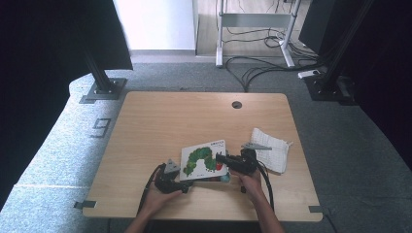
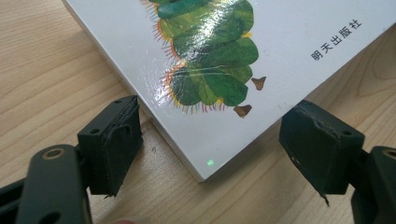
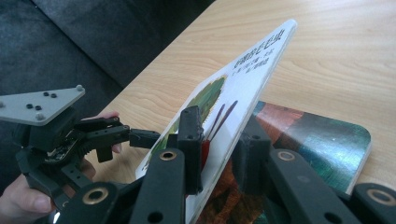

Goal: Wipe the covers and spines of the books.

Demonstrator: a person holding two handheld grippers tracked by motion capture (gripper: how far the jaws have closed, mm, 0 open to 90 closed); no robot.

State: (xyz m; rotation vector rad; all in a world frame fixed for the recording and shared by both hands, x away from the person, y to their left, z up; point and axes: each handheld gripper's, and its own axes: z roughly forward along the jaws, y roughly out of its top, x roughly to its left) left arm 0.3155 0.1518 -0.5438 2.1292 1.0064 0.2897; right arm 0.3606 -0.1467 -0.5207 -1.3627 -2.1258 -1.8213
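Wooden table (image 1: 160, 121) with a light top carries everything, and it stands on a grey carpet (image 1: 340, 145) where black cables lie farther back. On the table, near the person's edge, lies a picture book (image 1: 203, 160) with a white cover and a green caterpillar on it. Its front cover (image 3: 243, 79) is lifted and tilted up, and the colourful inside pages (image 3: 317, 135) lie flat below it. A white cloth (image 1: 273, 148) with a fine grid pattern rests on the table just right of the book. The right gripper (image 3: 218, 154) is clamped on the lower edge of the lifted cover, one black jaw on each side of it, and it holds the cover up. The left gripper (image 2: 210, 154) rests low at the near left corner of the book; its jaws stand wide apart, one on each side of the corner (image 2: 203, 175), and they do not touch it.
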